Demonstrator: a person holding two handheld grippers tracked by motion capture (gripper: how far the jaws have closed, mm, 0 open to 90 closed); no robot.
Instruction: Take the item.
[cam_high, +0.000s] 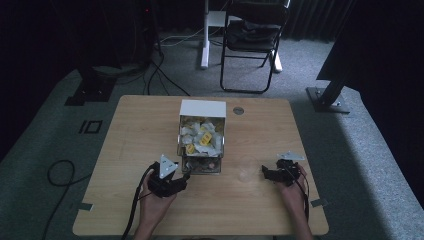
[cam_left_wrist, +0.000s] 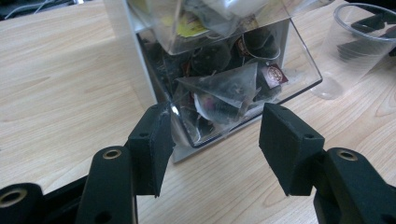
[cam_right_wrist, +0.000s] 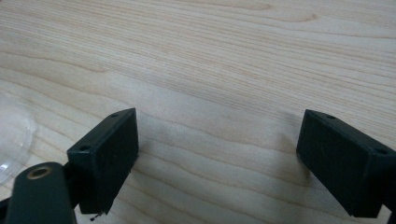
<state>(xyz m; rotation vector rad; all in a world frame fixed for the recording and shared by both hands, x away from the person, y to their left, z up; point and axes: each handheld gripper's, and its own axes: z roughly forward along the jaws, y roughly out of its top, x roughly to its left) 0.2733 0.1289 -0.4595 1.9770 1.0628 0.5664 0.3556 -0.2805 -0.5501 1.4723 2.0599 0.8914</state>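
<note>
Black left gripper (cam_left_wrist: 215, 135) spread, jaws flanking the front corner of the clear tea-bag dispenser (cam_left_wrist: 224, 88); right gripper (cam_right_wrist: 217, 158) spread over bare wooden table (cam_right_wrist: 224, 56); clear plastic cup (cam_left_wrist: 355, 46) stands just beside the dispenser.

Pale wood-grain bench (cam_high: 125, 150); white-topped clear dispenser (cam_high: 202, 107) with yellow-tagged white sachets (cam_high: 202, 137); clear cup (cam_left_wrist: 359, 42); black jaws.

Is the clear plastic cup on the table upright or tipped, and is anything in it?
Upright and empty: the clear plastic cup stands on its base on the wooden table, rim upward, with nothing inside.
</note>
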